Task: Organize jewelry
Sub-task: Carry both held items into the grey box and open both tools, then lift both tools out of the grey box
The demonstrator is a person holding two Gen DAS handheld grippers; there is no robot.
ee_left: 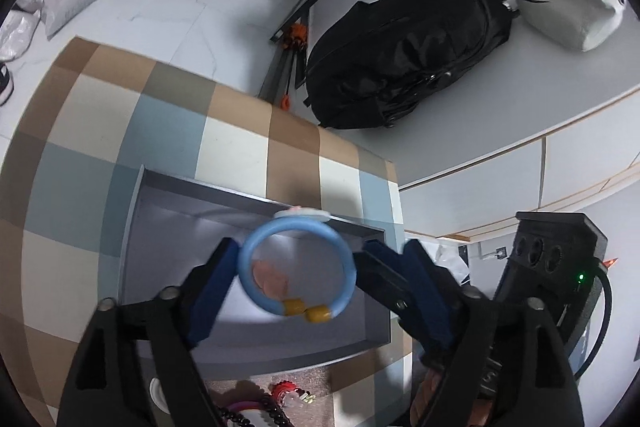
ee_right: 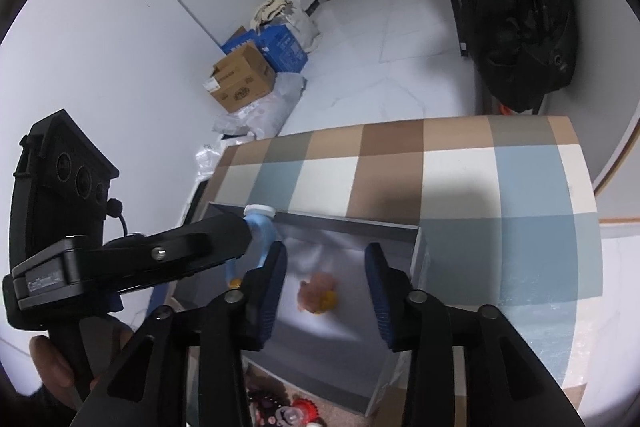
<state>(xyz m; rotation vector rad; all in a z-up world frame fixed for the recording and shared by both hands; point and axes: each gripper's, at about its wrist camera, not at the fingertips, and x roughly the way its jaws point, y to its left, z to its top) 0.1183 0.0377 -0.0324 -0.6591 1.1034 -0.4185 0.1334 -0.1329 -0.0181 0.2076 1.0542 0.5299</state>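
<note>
Left tool (ee_left: 296,269) has its jaws spread pretty wide, with a light blue bangle (ee_left: 296,269) sitting between the blue pads. One pad looks like it's against the bangle's left side and the other is right at its right side, but I honestly can't tell if it's really gripped or just resting there. The bangle has two mustard-yellow beads (ee_left: 308,310) on its lower edge and a white charm (ee_left: 302,214) on top, and it hangs over the open grey box (ee_left: 168,187).

Right tool (ee_right: 326,285) is about half open and has nothing in it. It hovers over the same box, where a small pinkish and yellow piece (ee_right: 318,293) lies on the bottom, too blurry to make out.

The box sits on the checkered surface (ee_right: 460,171). More jewelry (ee_left: 280,399), red and black bits, lies just in front of the box.
</note>
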